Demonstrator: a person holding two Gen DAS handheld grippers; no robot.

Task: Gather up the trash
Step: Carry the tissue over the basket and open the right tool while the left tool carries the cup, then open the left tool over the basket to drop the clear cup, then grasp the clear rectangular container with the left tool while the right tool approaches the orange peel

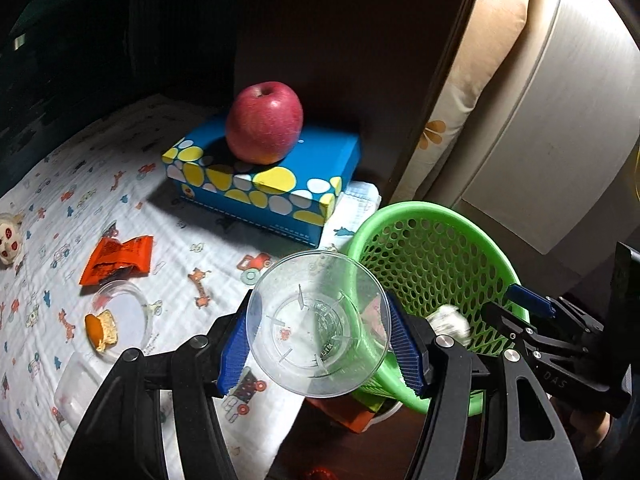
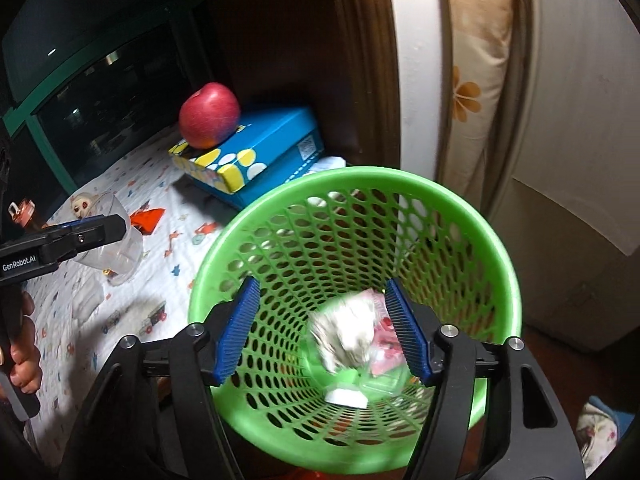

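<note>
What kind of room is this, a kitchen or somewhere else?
Probably a bedroom or living room at home, not a kitchen: a printed cloth, a floral cushion, and a night-dark window.

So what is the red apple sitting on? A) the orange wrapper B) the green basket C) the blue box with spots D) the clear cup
C: the apple rests on top of the blue box, which lies on the patterned cloth beside the green basket.
</note>
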